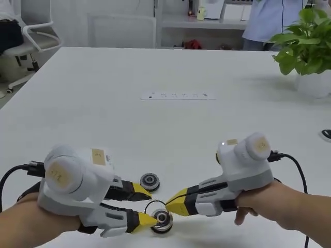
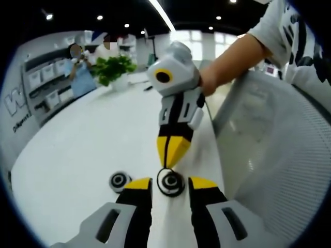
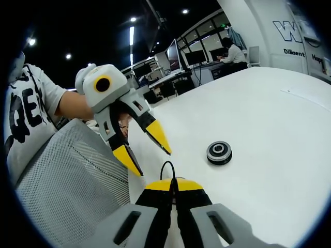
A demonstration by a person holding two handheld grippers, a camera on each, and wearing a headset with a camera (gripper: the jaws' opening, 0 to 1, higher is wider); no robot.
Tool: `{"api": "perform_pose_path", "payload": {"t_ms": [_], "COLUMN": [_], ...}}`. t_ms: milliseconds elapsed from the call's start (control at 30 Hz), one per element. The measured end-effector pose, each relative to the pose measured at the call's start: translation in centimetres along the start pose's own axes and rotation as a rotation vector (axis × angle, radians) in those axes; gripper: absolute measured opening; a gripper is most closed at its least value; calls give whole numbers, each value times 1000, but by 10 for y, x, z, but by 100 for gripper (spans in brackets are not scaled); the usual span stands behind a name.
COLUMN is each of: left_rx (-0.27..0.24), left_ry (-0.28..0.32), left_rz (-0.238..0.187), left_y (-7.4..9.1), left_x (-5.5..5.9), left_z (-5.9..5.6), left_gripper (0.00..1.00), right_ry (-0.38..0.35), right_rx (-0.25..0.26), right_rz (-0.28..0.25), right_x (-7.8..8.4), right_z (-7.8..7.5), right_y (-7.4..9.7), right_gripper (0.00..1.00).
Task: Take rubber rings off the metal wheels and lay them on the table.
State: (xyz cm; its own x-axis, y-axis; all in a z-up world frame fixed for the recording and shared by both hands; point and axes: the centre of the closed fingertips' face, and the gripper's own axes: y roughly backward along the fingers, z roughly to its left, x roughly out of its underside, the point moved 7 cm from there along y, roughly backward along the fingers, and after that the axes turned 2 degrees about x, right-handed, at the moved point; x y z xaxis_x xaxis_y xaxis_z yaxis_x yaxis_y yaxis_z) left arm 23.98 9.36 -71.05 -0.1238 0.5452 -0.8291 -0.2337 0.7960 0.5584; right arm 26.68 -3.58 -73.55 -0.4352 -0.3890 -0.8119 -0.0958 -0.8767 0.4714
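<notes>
A metal wheel (image 1: pixel 162 220) lies near the table's front edge, in the left gripper view (image 2: pixel 170 183) right between my left gripper's yellow tips. My left gripper (image 1: pixel 150 206) is open, its jaws standing either side of the wheel. My right gripper (image 1: pixel 169 202) comes in from the right, shut on a thin black rubber ring (image 1: pixel 153 205) that loops up from its tips (image 3: pixel 167 168). A second wheel (image 1: pixel 149 181) with its dark ring on lies flat just beyond, also seen as a wheel (image 3: pixel 219 153) in the right gripper view.
A white strip (image 1: pixel 177 95) lies mid-table. A potted plant (image 1: pixel 305 46) stands at the far right, with a small black object (image 1: pixel 327 134) at the right edge. A chair (image 1: pixel 31 36) and a person (image 1: pixel 269 18) are beyond the table.
</notes>
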Motion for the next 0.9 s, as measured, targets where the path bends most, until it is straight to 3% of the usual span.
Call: {"api": "perform_pose_path", "payload": {"t_ms": [467,900], "left_rx": [-44,-107], "left_ry": [8,62], "left_rz": [-15,-37], "left_y": [22,47], "left_x": [7,14], "left_z": [-1,8], "left_gripper": [40,48], "right_ry": [3,16], "right_rx": [-10,-27], "right_rz": [-8,-19], "right_x": [-5,-17], "right_z": [3,7], "right_y": [-1,-10], "right_gripper": [0,0]}}
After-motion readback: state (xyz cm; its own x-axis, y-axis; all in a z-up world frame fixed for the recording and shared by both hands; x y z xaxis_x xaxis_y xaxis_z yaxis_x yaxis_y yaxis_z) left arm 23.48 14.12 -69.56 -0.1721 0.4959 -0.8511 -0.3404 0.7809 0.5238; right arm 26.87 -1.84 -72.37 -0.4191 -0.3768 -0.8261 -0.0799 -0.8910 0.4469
